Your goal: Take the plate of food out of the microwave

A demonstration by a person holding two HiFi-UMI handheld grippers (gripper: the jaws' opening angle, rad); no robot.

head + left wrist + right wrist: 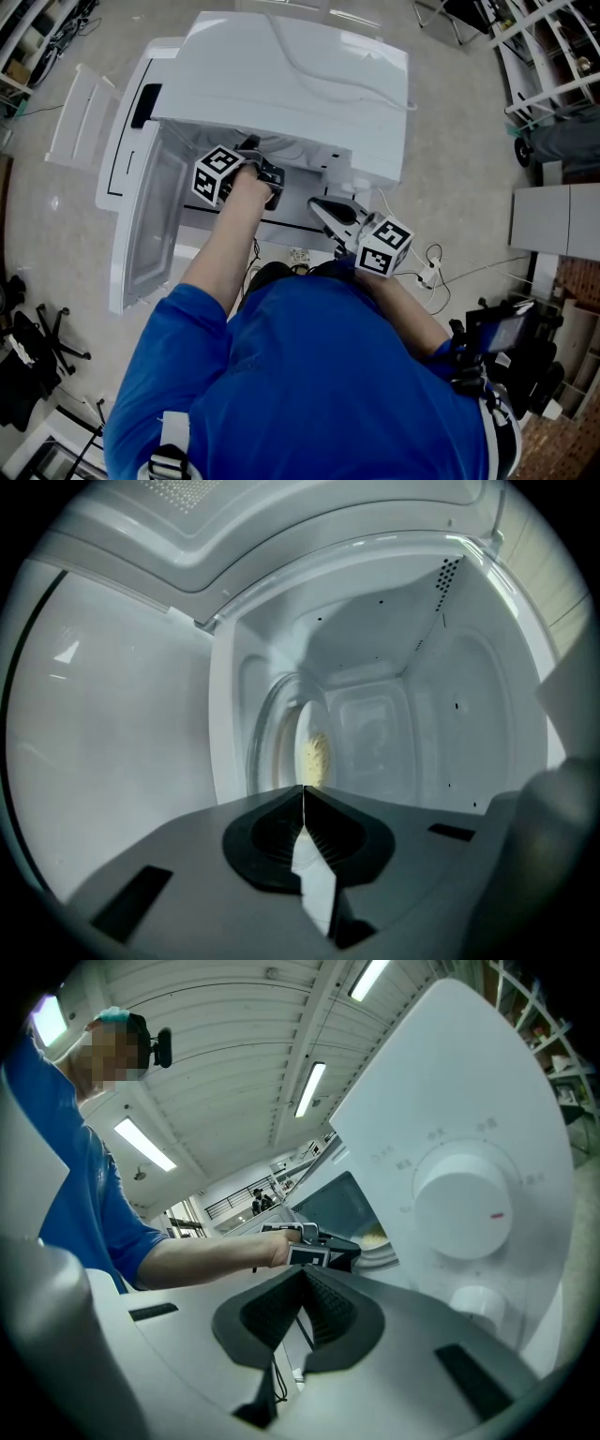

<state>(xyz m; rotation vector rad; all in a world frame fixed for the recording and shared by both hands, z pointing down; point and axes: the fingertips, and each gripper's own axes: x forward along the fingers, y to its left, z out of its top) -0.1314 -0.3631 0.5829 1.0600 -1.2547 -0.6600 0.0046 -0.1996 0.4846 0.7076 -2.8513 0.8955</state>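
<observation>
The white microwave [291, 84] stands with its door [150, 216] swung open to the left. Inside, a pale plate [286, 747] carrying yellow food [316, 757] lies on the turntable; the left gripper view is rolled sideways, so the plate appears on edge. My left gripper [272, 178] reaches into the opening, and its jaws [303, 794] are shut just in front of the plate's rim with nothing visible between them. My right gripper [319, 204] is held outside, below the control panel, shut and empty [303, 1274]. From there I see the plate [380, 1239] beyond the left gripper [349, 1249].
The control panel's large dial [464, 1206] and a smaller knob [478, 1305] are close to the right gripper. On the floor lie a power strip and cables [427, 272]. An office chair [37, 347] is at the left, shelving [553, 56] and a grey cabinet [553, 220] at the right.
</observation>
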